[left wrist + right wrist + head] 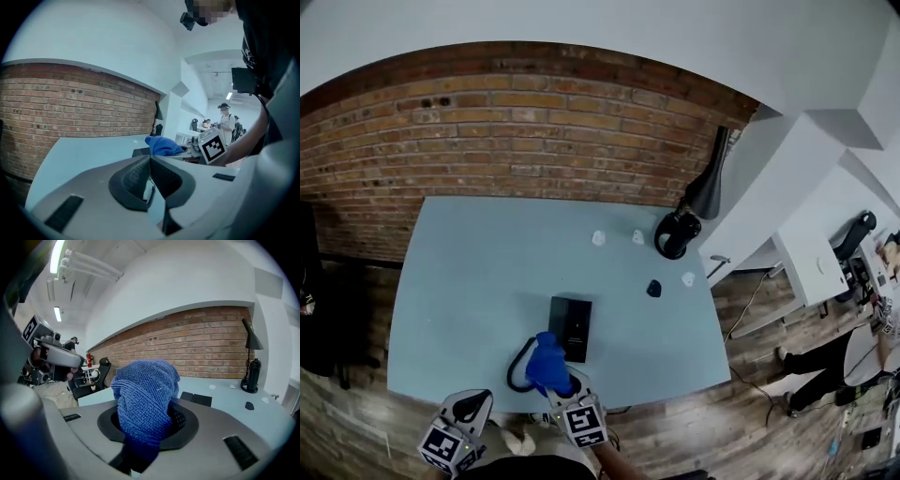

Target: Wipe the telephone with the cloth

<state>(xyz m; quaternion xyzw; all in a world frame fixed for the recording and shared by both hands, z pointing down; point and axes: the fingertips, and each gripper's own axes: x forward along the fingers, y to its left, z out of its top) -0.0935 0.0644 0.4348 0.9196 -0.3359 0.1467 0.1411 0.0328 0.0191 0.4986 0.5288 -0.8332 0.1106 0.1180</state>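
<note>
A black telephone [570,328] lies on the light blue table [459,291], and its cord [518,367] loops toward the front edge. My right gripper [565,382] is shut on a bunched blue cloth [548,362], held just left of the phone's near end. In the right gripper view the cloth [145,394] hides the jaws of the right gripper [147,427], and the telephone [196,399] lies beyond. My left gripper [469,409] hangs over the table's front edge, left of the cord. Its jaws [150,157] meet at the tips with nothing in them, and the cloth [161,145] shows ahead.
A black desk lamp [680,230] stands at the table's back right. Small white bits [598,238] [688,278] and a small black object [653,288] lie behind and right of the phone. A brick wall [525,131] backs the table. A person [862,347] sits far right.
</note>
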